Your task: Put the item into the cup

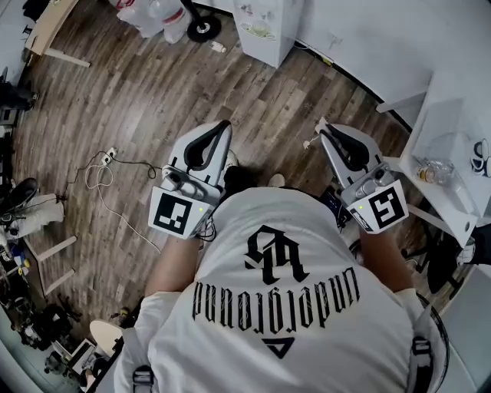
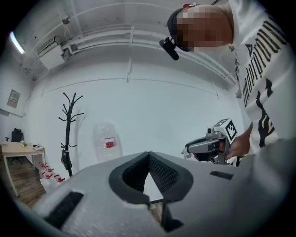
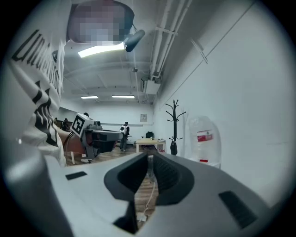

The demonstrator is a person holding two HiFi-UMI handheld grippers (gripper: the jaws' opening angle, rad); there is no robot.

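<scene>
Both grippers are held in front of the person's chest and point out over the wooden floor. My left gripper (image 1: 225,124) (image 2: 149,153) has its tips touching and nothing between them. My right gripper (image 1: 324,127) (image 3: 150,157) shows a narrow slit between its pads, also empty. On the white table (image 1: 460,115) at the right stands a small clear glass-like container (image 1: 437,170); I cannot tell whether it is the cup. A black-and-white thing (image 1: 482,157) lies at the table's far right edge. No item is in either gripper.
A cable with a power strip (image 1: 107,157) lies on the floor to the left. A white cabinet (image 1: 265,27) and water bottles (image 1: 165,19) stand ahead. A coat rack (image 2: 69,129) and a water jug (image 2: 107,141) stand by the wall. People (image 3: 125,134) stand far off.
</scene>
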